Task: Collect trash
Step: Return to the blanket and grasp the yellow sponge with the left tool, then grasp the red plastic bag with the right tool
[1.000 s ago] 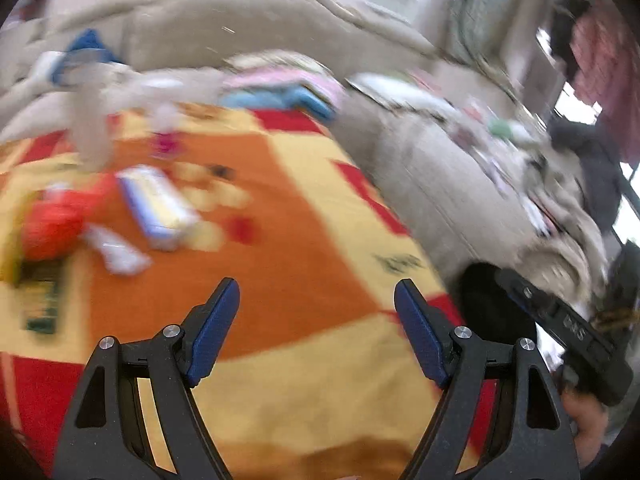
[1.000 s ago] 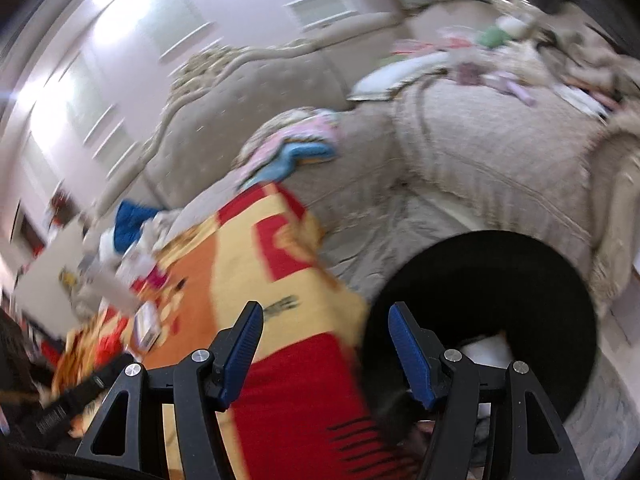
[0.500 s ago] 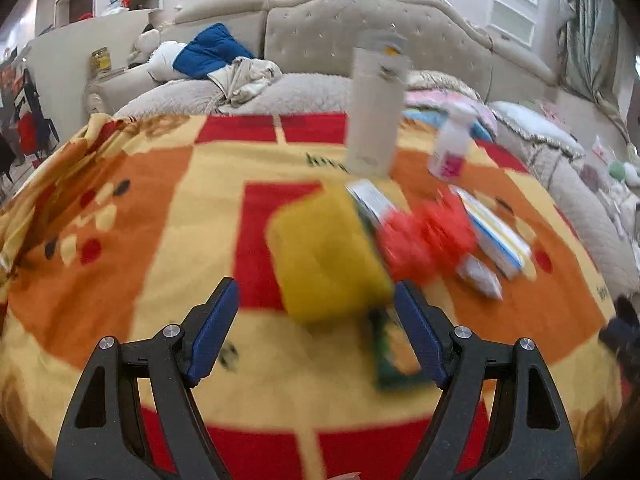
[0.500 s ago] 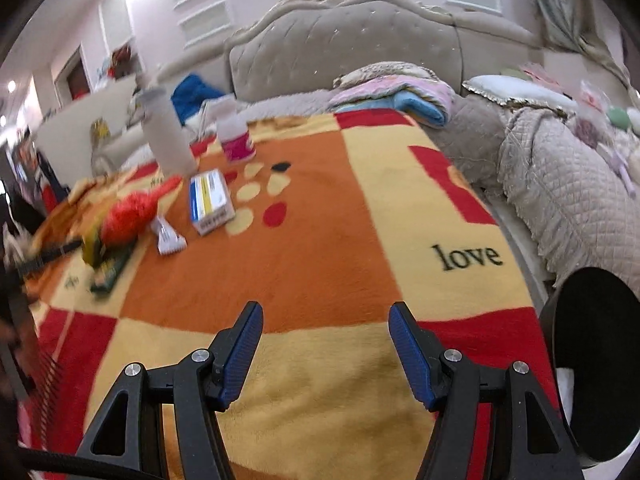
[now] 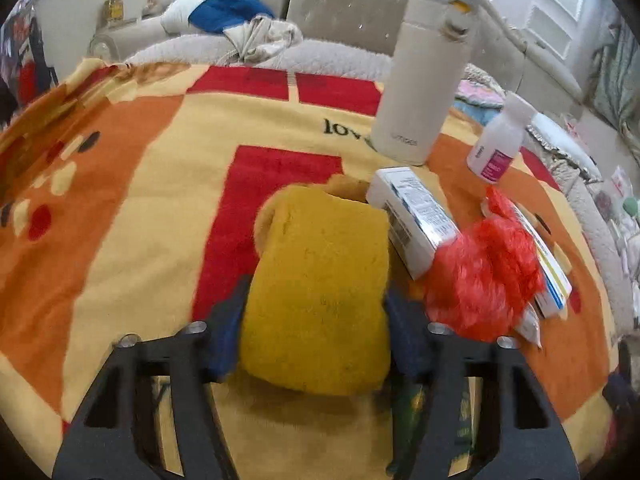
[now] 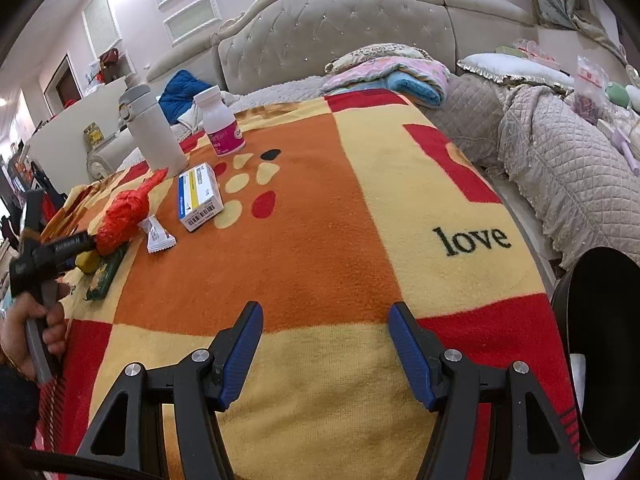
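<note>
Yellow sponge [image 5: 320, 292] sits between the left gripper [image 5: 312, 320]'s closing jaws, both blue pads against its sides, just left of the red plastic bag [image 5: 484, 276]. From the right wrist, the right gripper [image 6: 326, 350] hangs open and empty, the sponge far to its left beside the bag.

Yellow sponge [image 5: 320, 292], red bag [image 5: 484, 276], checked blanket [image 6: 320, 248] (orange, cream, red).

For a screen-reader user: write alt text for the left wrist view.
The left gripper is closing its jaws around a yellow sponge-like block lying on an orange, red and yellow blanket. Right of the block lie a white box and a crumpled red plastic bag; behind stand a tall white bottle and a small pink-labelled bottle.
</note>
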A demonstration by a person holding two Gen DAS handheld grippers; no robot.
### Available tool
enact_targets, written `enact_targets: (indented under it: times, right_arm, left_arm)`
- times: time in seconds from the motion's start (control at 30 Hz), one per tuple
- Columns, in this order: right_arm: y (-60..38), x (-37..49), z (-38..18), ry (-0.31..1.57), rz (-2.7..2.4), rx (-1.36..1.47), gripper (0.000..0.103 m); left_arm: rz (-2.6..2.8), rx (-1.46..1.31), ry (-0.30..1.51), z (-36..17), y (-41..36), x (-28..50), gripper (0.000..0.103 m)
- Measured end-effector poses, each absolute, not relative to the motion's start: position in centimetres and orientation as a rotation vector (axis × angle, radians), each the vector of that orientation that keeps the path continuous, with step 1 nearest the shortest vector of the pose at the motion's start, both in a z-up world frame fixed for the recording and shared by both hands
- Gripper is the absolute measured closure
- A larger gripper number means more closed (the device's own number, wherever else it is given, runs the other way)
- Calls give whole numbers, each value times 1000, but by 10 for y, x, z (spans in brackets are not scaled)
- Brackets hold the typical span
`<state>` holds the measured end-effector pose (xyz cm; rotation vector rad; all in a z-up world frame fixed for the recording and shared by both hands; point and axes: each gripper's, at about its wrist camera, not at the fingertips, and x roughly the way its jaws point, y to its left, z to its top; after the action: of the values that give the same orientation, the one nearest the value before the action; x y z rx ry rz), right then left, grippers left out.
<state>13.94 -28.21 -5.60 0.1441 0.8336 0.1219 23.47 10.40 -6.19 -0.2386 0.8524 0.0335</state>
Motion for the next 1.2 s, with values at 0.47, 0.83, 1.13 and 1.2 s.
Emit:
enact_targets:
  times: [0.47, 0.83, 1.13, 1.2]
  right_arm:
    - [-259, 125, -26, 700, 268, 216, 40]
    - [-157, 205, -33, 747, 367, 97, 40]
    - [-138, 272, -24, 796, 425, 141, 40]
    - [-130, 269, -23, 795, 498, 245, 40]
  left_arm:
    - [105, -99, 765, -53, 115, 117, 44]
    - [145, -182, 881, -73, 129, 128, 40]
    - [134, -203, 876, -73, 131, 128, 40]
    - [135, -201, 877, -73, 131, 128, 40]
